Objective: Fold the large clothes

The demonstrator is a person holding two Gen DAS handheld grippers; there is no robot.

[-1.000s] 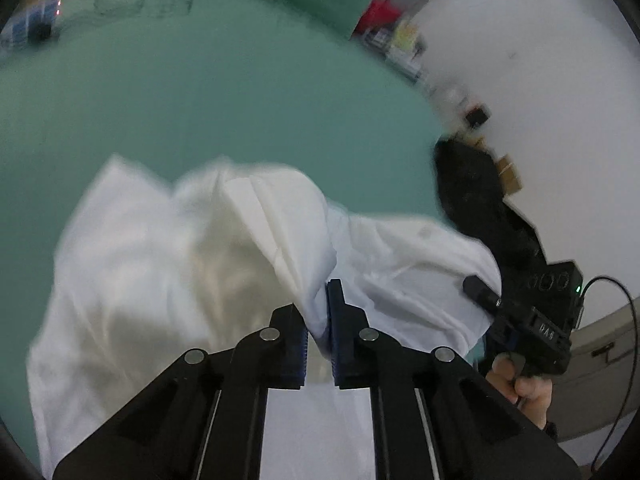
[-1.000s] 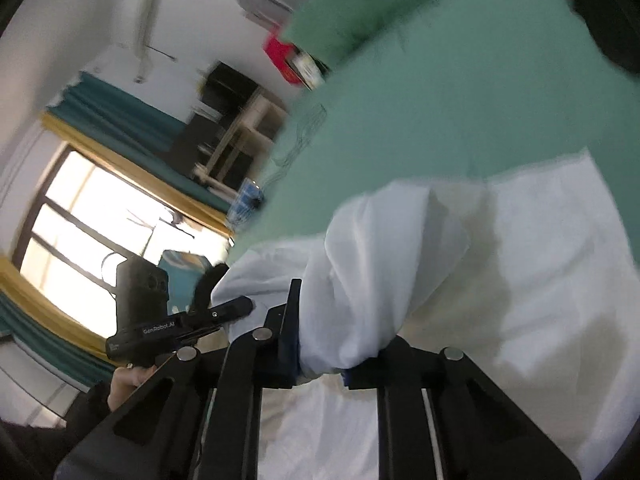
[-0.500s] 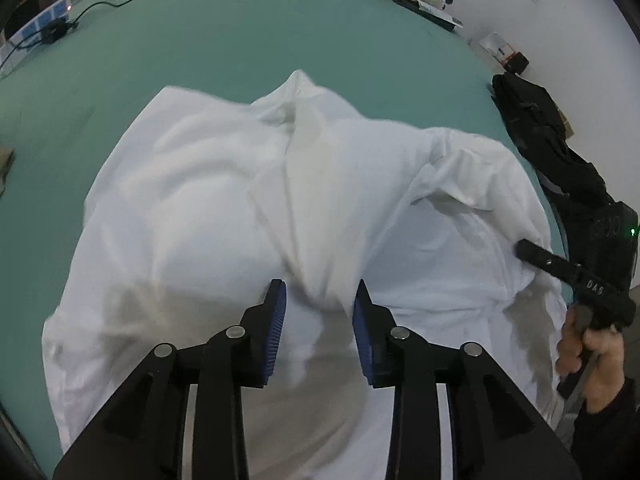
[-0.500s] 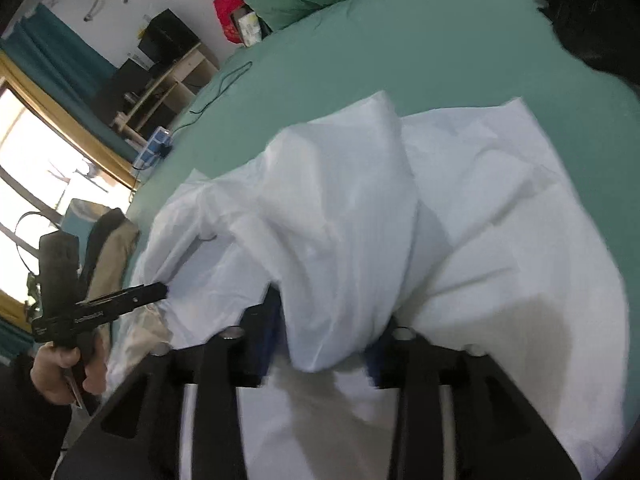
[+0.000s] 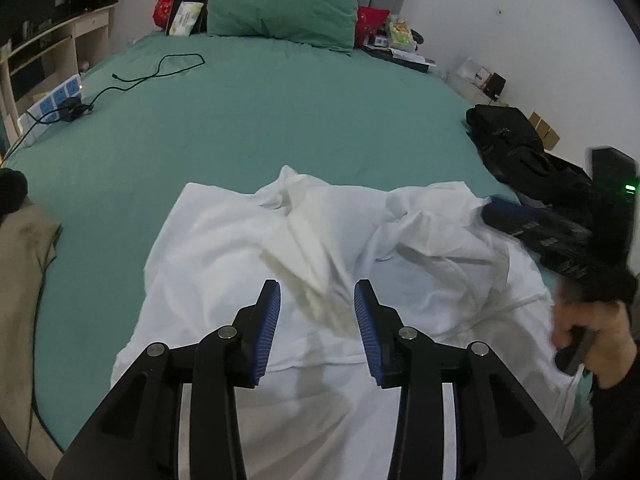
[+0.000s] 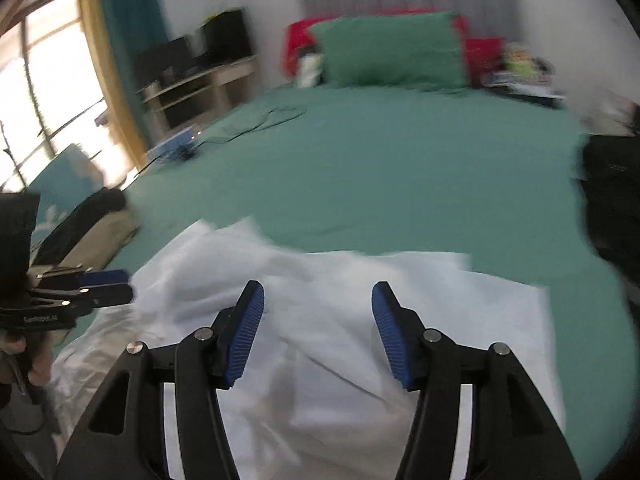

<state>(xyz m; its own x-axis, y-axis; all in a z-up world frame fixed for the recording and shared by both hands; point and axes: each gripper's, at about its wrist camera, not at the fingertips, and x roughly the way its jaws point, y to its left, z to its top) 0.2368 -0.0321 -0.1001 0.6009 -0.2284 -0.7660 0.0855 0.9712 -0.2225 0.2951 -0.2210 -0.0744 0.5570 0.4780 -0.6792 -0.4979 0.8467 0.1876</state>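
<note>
- White garment (image 5: 320, 264) lies rumpled on the near end of the bed (image 5: 256, 120), spread out but creased, with a bunched ridge running up its middle.
- Left gripper (image 5: 317, 298): jaws apart and just been opening; nothing clamped. Blue pads (image 5: 269, 320) hang over the garment's central ridge with no cloth pressed between them.
- Right gripper (image 6: 318, 304): jaws apart and just been opening; nothing between them, garment (image 6: 340, 320) lies loose below. This view is motion-blurred.
- In the left wrist view the right gripper (image 5: 516, 220) sits at the garment's right edge, held by a hand (image 5: 592, 332); blurred.
- In the right wrist view the left gripper (image 6: 106, 286) is at the garment's left edge.
- Green pillow (image 5: 280, 12) stands at the head of the bed, far side from the garment; red cushion (image 5: 176, 4) behind it.
- Black cable (image 5: 160, 72) trails across the bed beyond the garment on the left, running to a power strip (image 5: 52, 100) at the bed's left edge.
- Black bag (image 5: 516, 140) lies at the bed's right edge, beyond the garment's right corner.
- Tan cloth (image 5: 24, 280) lies off the bed's left edge, near the garment's left side but apart from it.
</note>
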